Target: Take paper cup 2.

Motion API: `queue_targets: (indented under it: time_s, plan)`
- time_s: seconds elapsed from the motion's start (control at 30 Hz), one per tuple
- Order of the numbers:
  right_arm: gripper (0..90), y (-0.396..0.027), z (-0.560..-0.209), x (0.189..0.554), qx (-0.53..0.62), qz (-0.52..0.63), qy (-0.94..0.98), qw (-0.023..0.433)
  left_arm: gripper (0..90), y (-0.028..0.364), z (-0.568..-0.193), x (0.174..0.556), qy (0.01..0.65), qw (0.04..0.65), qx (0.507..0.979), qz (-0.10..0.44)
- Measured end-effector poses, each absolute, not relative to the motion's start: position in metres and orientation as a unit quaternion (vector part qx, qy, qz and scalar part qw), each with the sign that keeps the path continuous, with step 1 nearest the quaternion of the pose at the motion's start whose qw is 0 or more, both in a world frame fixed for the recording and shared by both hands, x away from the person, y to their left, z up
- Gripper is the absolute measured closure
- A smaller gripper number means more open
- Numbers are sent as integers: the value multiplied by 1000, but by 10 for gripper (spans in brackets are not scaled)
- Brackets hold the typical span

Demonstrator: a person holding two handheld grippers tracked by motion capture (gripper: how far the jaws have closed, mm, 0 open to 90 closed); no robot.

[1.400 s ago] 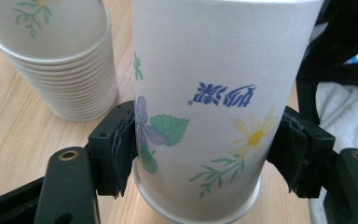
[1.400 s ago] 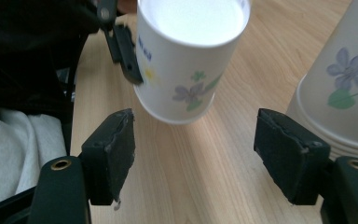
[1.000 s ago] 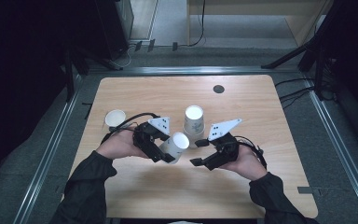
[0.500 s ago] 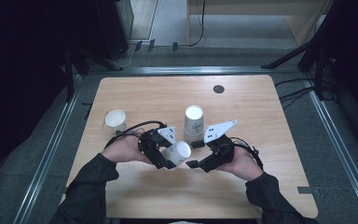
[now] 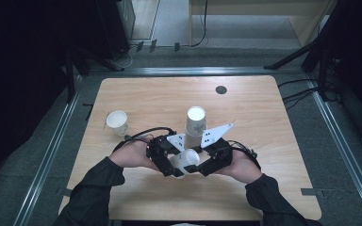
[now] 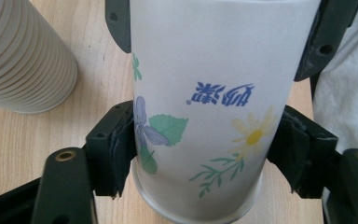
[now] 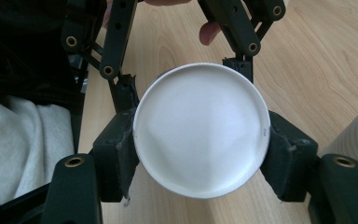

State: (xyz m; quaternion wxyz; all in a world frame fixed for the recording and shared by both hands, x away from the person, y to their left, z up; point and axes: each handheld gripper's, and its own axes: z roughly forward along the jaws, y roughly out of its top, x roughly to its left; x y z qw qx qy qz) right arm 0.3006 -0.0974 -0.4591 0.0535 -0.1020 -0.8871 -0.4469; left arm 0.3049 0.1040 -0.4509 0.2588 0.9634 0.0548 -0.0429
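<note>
The white flower-printed paper cup (image 5: 186, 160) is being grasped by both the left hand-held gripper (image 5: 173, 165) and the right hand-held gripper (image 5: 199, 165), whose jaws have just been closing. It should be passed level, at six o'clock from the stacked paper cups (image 5: 195, 121), without being crushed.

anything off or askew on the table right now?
Nothing spilled or damaged. One flower-printed paper cup lies sideways off the table, pinched by the left gripper and the right gripper. The cup stack stands mouth-down; the single cup sits upright.

A cup (image 5: 185, 161) lies between both grippers near the table (image 5: 273, 188) front; a stack (image 5: 195, 121) stands just behind, another cup (image 5: 117, 122) far left.
</note>
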Motion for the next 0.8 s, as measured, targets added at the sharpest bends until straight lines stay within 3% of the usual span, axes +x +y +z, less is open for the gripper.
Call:
queue_targets:
  time_s: [0.17,0.63,0.8]
  plan:
    - [352,-100,-455,301,-104,-451,-885,47,121,108,-449,307,70,285,955,-44]
    - [352,-117,-444,307,-111,-481,-868,45,90,124,-450,310,102,354,929,-39]
    - [352,-117,-441,308,-110,-491,-863,51,91,126,-455,311,110,386,914,-61]
